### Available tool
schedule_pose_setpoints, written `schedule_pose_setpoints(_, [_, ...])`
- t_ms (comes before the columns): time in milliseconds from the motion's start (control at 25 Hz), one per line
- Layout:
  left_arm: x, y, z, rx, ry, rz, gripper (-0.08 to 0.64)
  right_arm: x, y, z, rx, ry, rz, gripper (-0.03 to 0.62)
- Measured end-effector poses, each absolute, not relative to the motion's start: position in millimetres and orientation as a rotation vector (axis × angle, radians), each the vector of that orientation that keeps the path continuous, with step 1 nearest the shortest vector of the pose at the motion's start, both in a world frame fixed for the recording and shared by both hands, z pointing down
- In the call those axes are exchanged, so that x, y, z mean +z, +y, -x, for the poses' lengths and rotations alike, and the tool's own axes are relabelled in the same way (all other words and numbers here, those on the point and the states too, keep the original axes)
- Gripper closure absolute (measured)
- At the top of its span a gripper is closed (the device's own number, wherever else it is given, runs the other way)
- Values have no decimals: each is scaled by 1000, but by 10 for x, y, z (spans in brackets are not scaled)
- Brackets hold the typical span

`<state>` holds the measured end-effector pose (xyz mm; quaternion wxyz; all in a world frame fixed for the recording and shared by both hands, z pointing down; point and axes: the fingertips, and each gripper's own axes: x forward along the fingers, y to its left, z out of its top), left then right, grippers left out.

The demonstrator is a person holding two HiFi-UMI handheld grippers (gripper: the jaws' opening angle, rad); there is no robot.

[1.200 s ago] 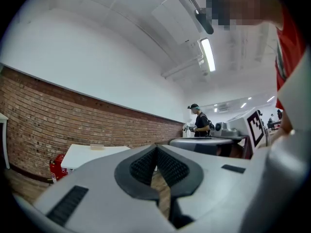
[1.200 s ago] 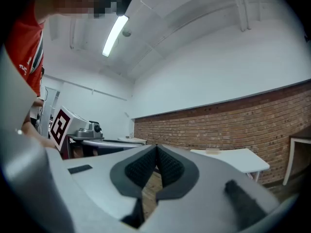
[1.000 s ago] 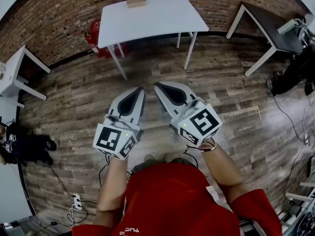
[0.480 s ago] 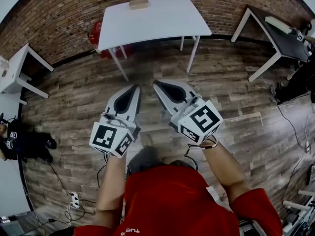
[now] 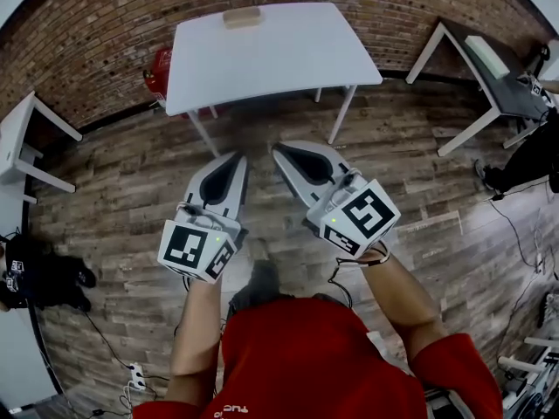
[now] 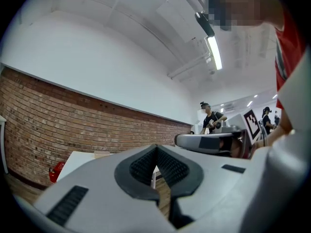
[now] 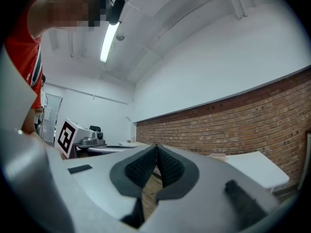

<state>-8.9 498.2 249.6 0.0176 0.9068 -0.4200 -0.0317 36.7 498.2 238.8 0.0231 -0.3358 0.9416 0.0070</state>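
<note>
Left gripper: the grey-and-white left gripper [image 5: 234, 158] has its ribbed black pads pressed together with nothing between them. It is held in the air above the brown wood-plank floor [image 5: 122, 190].
Right gripper: the matching right gripper [image 5: 279, 150] is also closed tip to tip and empty. It is just beside the left one, and their noses converge slightly.
Nearest thing: a white rectangular table [image 5: 279, 55] stands ahead of both grippers. It is well apart from them, with its far side against the red brick wall [image 5: 79, 24].
Long axis: the table top runs left to right, crosswise to the way both grippers point.
On it: a small tan block [image 5: 242, 17] lies at the far edge, a little left of the middle.
Bearing: the block sits almost straight ahead of the left gripper, and ahead and to the left of the right gripper. Neither gripper is clearly nearer the table.
Around: a red object [image 5: 158, 65] stands under the table's left end, and a dark table [image 5: 489, 81] stands off to the right.
</note>
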Motion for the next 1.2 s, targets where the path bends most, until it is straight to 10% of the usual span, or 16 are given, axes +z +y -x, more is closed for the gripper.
schedule_pose_setpoints(1200, [2599, 1988, 748, -115, -1220, -2811, 546, 2521, 1992, 161, 36, 2922, 1128, 561])
